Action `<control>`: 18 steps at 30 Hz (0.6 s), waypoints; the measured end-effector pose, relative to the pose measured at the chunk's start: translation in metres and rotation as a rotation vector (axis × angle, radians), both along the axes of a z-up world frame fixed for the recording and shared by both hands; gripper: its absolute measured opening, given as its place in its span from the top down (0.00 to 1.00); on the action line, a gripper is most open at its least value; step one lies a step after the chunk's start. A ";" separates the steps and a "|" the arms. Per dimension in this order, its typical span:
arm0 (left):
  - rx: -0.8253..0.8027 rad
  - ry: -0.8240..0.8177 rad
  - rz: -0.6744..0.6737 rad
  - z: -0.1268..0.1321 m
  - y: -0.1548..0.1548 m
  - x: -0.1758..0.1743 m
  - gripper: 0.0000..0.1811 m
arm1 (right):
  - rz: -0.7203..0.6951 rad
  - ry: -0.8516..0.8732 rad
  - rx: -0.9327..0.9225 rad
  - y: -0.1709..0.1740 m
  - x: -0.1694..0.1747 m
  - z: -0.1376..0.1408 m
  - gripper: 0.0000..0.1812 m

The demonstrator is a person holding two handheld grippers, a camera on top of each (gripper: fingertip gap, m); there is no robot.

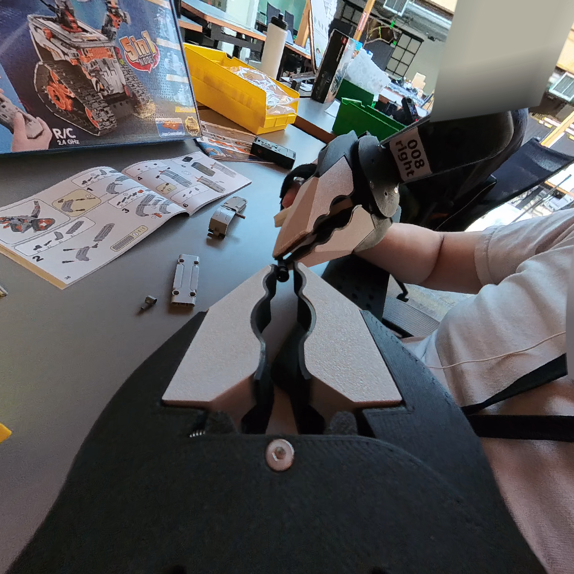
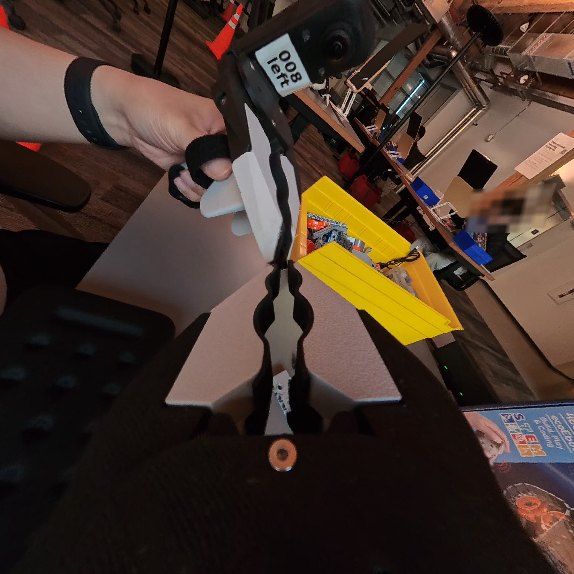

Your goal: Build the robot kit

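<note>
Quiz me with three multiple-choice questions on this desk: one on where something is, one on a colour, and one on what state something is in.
1. Where does the flat grey beam lie?
A. in a bin
B. on the dark table, near the open booklet
C. on top of the toy box

2. What colour is the bin right beside the toy box?
A. yellow
B. red
C. white

3. How do the left tongs stand?
A. spread wide and empty
B. lying on the table
C. almost closed, with a small black pin at the tips

Answers:
1. B: the beam lies flat on the tabletop, just past the booklet's near edge.
2. A: the bin's walls are bright yellow.
3. C: the tips pinch the pin in mid-air.
</note>
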State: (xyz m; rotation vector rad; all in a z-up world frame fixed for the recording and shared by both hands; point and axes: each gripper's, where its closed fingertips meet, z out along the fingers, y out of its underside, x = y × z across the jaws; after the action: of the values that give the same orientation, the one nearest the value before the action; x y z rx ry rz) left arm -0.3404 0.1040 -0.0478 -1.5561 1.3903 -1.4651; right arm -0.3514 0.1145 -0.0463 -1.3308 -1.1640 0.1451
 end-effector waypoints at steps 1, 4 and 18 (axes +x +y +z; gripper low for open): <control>0.019 0.008 -0.001 -0.001 -0.001 0.000 0.94 | -0.004 -0.010 0.008 0.000 0.000 -0.001 0.98; 0.083 0.017 0.006 -0.003 -0.001 -0.002 0.93 | -0.005 -0.017 0.020 0.000 0.000 -0.001 0.97; 0.105 -0.036 0.030 0.002 0.005 -0.005 0.93 | -0.012 -0.023 0.050 0.000 -0.001 0.000 0.98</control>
State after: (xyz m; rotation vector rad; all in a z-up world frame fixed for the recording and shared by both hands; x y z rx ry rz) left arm -0.3453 0.1088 -0.0457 -1.4722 1.3941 -1.3738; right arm -0.3524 0.1147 -0.0463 -1.2981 -1.1721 0.0914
